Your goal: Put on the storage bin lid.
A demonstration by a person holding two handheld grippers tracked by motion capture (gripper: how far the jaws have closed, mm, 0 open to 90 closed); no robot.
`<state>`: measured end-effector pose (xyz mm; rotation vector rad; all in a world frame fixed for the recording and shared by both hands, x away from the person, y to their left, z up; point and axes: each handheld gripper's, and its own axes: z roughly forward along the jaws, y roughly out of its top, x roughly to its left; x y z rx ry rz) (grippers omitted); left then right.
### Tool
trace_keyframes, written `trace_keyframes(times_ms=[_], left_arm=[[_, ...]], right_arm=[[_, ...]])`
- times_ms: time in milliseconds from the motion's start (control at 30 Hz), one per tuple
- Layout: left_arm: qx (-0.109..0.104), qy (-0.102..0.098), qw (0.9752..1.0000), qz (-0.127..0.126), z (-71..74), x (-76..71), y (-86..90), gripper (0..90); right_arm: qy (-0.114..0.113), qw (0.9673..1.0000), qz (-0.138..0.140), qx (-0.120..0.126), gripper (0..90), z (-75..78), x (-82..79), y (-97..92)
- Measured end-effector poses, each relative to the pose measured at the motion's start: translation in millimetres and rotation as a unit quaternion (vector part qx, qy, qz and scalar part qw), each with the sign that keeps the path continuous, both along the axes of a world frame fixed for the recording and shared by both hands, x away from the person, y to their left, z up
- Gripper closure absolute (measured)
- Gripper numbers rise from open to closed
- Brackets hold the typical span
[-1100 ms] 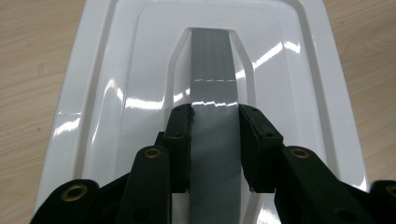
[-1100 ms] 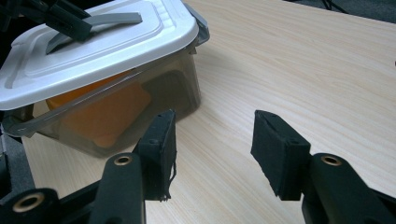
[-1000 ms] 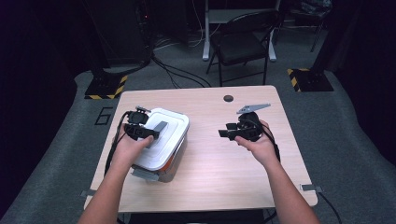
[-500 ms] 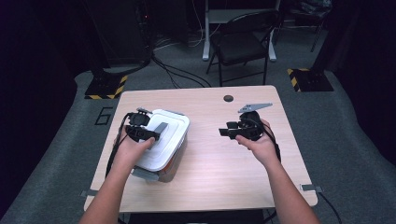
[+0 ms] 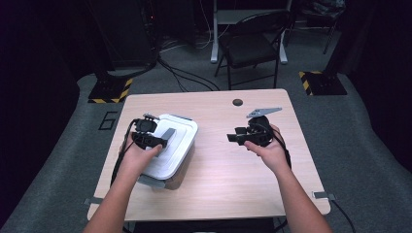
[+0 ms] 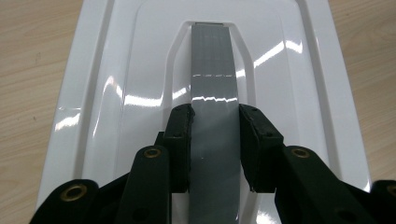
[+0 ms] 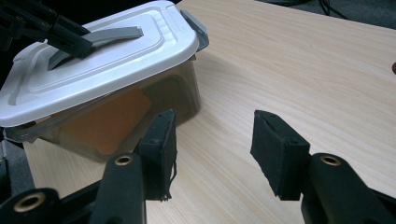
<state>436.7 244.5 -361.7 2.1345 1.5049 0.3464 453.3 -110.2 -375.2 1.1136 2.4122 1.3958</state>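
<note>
a clear storage box with a white lid [image 5: 171, 145] sits on the left half of the wooden table [image 5: 228, 184], something orange showing through its wall in the right gripper view. the left gripper [image 6: 215, 135] is over the lid, its two black jaws pinching the grey handle [image 6: 212, 93] that runs along the lid's middle, one pad against each edge of the strap. the right gripper [image 5: 236, 137] hangs above the bare right half of the table, well apart from the box and pointing toward it, jaws spread with nothing between them. a dark round hole [image 5: 237, 102] lies near the table's far edge.
</note>
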Motion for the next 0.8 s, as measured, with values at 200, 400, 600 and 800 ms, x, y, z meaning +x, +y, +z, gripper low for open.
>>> trace_keyframes(times_ms=[200,400,600,800], left_arm=[[0.0,-0.006,1.0,0.004,-2.2,-0.9,-1.9,66.1],[-0.009,-0.008,0.9998,0.016,-3.5,0.4,-1.0,66.2],[-0.006,-0.01,0.9996,0.025,-3.8,2.6,-5.0,66.2],[-0.01,-0.009,0.9993,0.035,-4.3,4.1,-3.8,66.2]], right_arm=[[0.003,1.0,0.005,-0.005,49.5,-3.3,1.1,3.6],[0.005,0.9999,0.009,-0.008,49.5,-5.4,1.3,9.9],[0.008,0.9999,0.008,-0.007,49.5,-5.4,1.6,10.4],[0.007,0.9999,0.009,-0.007,49.5,-5.9,2.7,9.4]])
